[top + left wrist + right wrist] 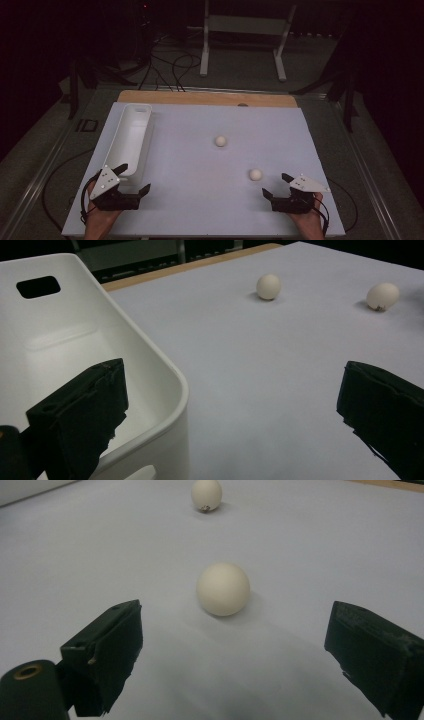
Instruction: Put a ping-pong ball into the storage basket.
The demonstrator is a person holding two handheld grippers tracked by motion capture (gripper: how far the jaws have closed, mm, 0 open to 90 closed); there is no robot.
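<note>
Eggs, two, off-white, matte, smooth-shelled. Near egg lies at about 4 o'clock on the white board, just ahead of the right gripper; seen round and plain from that gripper. Far egg lies near board centre, well apart from the first; a small dark fleck shows near its base. White bin, long, empty, with a handle slot, stands along the 9 o'clock edge.

Left gripper: released, jaws wide, one jaw over the bin's near corner. Right gripper: released, jaws spread, nothing held.

Likely step: pick up the near egg. Advice: advance until the egg sits midway between the jaws, close slowly on its widest part, lightly; it may roll or crack.
</note>
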